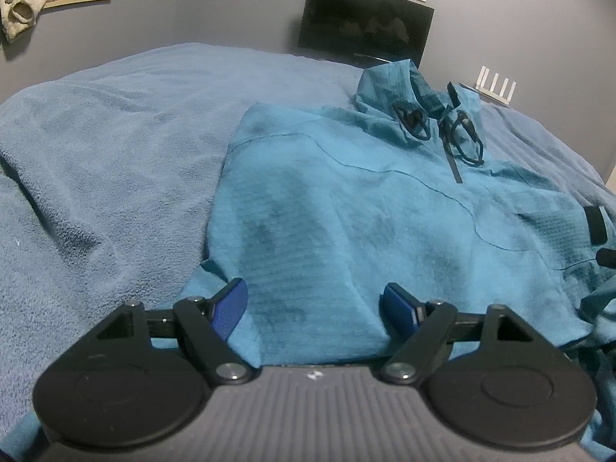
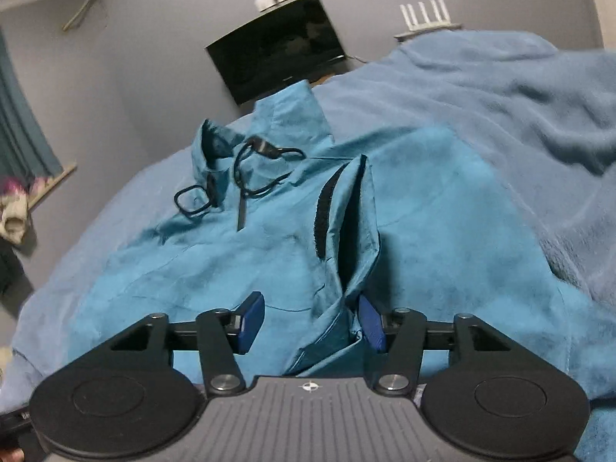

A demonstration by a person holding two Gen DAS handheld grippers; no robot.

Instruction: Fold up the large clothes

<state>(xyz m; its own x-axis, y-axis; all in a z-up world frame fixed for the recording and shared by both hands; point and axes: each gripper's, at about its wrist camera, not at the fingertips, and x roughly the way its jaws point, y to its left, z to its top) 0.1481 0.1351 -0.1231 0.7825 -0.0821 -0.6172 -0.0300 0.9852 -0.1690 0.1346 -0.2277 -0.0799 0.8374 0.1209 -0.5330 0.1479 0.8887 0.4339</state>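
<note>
- My left gripper (image 1: pixel 313 304) is hovering spread wide over the teal jacket (image 1: pixel 346 223) — gripping nothing.
- My right gripper (image 2: pixel 312 321) is gaping too; one pad (image 2: pixel 371 321) is perhaps brushing a raised sleeve fold (image 2: pixel 354 208).
- The jacket is lying on the blue blanket (image 1: pixel 115 134).

Jacket (image 1: pixel 346 200) flat on blanket (image 1: pixel 115 134); TV (image 1: pixel 365 27) behind.

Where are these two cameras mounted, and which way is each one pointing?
Left wrist view: sits on the left gripper, looks along its open blue fingers over the teal jacket on the blue blanket.
Right wrist view: sits on the right gripper, tilted, looks up the jacket's cuff with the black strip; its open fingers show.
Both share: the jacket's collar cords, the black screen and the white router.
</note>
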